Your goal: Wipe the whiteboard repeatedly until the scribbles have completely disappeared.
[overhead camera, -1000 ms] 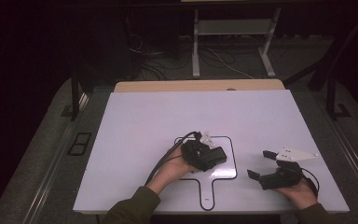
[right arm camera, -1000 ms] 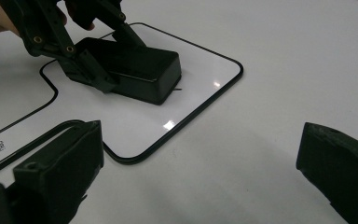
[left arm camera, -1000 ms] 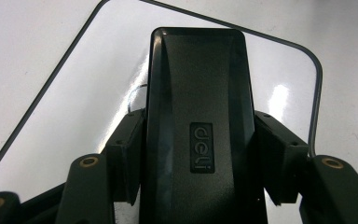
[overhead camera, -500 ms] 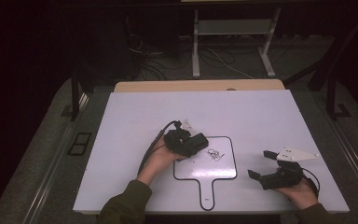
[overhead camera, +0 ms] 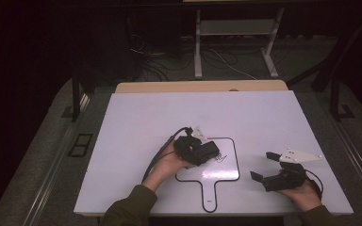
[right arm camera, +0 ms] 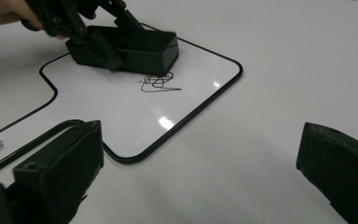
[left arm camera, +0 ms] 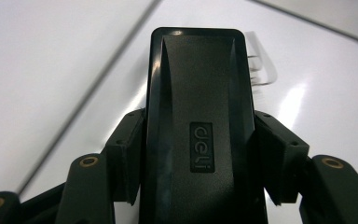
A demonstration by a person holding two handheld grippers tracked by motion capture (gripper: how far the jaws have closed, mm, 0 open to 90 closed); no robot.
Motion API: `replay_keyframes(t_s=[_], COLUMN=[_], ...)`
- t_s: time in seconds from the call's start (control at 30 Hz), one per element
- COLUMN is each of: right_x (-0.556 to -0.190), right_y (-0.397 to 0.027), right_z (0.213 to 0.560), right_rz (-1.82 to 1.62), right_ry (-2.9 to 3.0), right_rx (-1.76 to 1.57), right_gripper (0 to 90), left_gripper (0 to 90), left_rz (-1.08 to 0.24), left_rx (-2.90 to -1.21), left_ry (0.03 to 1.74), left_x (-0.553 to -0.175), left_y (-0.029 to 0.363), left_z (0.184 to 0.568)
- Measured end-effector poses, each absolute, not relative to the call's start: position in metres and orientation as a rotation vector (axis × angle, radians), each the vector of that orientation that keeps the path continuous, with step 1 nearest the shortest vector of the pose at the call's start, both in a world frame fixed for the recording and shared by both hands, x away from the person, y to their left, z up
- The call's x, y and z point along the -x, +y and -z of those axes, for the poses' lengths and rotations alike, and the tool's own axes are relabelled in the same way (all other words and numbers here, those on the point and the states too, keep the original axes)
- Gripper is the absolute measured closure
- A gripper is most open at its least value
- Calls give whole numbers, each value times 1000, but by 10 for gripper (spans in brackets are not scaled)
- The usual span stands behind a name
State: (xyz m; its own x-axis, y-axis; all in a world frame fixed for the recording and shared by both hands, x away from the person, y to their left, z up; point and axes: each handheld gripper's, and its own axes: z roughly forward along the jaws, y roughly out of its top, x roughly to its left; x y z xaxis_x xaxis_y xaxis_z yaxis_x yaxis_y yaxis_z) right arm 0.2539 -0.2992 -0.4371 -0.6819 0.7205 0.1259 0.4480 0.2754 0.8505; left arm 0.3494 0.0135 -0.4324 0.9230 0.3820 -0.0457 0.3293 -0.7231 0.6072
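Olive sleeves (overhead camera: pixel 129 207), black tongs (overhead camera: pixel 202 153) with brass screws, trailing black cable (overhead camera: pixel 158 155)

White table (overhead camera: pixel 136 122), flat, matte, tan strip along far edge. Small paddle-shaped whiteboard (overhead camera: pixel 226 170) lies flat on it near person's side, black-rimmed, handle pointing toward near edge. Black scribble (right arm camera: pixel 158 83) on whiteboard face. Black eraser (right arm camera: pixel 135 49) sits on whiteboard just beside scribble. Rest of tabletop bare white, glare spots on whiteboard surface. Dark floor around table.

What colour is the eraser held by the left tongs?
Black eraser, clearest in the left gripper view.
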Motion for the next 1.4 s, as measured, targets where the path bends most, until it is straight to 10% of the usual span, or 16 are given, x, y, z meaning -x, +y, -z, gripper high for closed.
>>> replay_keyframes(t_s=[0.7,1.4], right_x=[-253,-254], right_y=[-300,-300], right_z=[437,437], right_rz=[-1365,-1366], right_ry=[2263,2261], right_rx=[-1079,-1081], right_gripper=[0,0], left_gripper=[392,392], left_rz=[-163,-110], left_rx=[-2387,-2454], left_ry=[692,497], left_x=[-379,-341], left_y=[61,25], left_z=[433,431])
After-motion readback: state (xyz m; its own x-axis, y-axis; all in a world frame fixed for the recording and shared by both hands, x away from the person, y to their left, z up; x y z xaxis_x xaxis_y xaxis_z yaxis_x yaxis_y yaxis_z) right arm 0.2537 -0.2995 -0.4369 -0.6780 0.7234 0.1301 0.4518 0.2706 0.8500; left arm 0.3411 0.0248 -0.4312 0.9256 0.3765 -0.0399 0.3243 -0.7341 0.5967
